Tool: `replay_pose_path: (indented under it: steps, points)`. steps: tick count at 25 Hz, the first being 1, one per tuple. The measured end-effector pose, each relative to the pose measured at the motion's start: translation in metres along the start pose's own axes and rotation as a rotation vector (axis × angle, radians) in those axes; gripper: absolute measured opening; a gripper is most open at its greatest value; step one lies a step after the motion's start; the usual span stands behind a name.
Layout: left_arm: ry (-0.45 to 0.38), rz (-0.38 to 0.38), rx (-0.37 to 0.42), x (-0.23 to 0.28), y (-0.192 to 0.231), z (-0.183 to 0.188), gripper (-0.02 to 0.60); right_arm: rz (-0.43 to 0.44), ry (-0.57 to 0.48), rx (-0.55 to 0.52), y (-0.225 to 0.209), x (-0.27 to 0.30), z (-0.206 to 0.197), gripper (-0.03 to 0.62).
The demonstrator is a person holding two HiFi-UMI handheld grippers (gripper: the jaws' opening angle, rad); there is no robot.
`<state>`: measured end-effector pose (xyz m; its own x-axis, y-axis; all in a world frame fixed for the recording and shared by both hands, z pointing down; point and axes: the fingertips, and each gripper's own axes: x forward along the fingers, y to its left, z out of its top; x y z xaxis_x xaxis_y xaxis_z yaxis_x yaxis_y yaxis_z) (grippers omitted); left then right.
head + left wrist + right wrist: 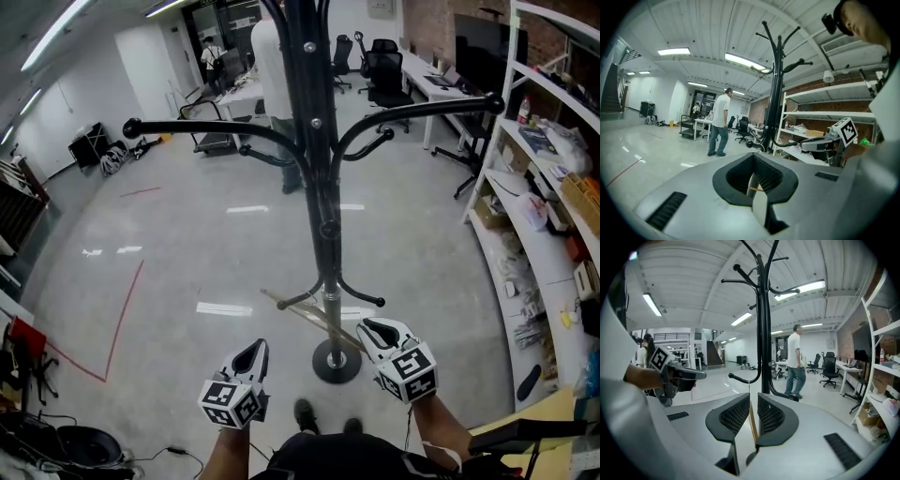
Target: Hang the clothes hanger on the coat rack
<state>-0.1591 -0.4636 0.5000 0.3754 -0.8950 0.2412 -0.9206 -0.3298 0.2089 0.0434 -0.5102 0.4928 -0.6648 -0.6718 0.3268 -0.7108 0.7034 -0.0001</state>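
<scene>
The black coat rack [314, 141] rises right in front of me, with curved arms high up and short hooks low on the pole. A thin wooden clothes hanger [302, 309] hangs tilted beside the lower hooks, just above the round base [336, 361]. My right gripper [370, 328] is shut on the hanger's right end, and the wooden strip [752, 420] stands between its pads. My left gripper [255, 349] floats left of the pole, slightly open and holding nothing. A sliver of the hanger [757, 189] shows beyond its jaws.
White shelving [534, 216] full of boxes and papers lines the right side. A person [277, 75] stands behind the rack near desks and office chairs [380, 66]. Red tape [122, 319] marks the glossy floor on the left. Cables and bags lie at the bottom left.
</scene>
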Motion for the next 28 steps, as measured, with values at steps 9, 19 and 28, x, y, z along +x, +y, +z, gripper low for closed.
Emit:
replay_pose_path:
  steps: [9,19,28]
  points:
    - [-0.053,-0.062,0.051,-0.034,-0.06,0.016,0.0,-0.005,-0.112,0.031,0.005,-0.054,0.02,0.008]
    - [-0.108,-0.11,0.092,-0.101,-0.08,0.012,0.0,-0.09,-0.157,0.027,0.055,-0.101,0.026,0.008]
    - [-0.106,-0.19,0.072,-0.193,-0.091,-0.023,0.0,-0.166,-0.143,0.055,0.138,-0.16,0.009,0.008]
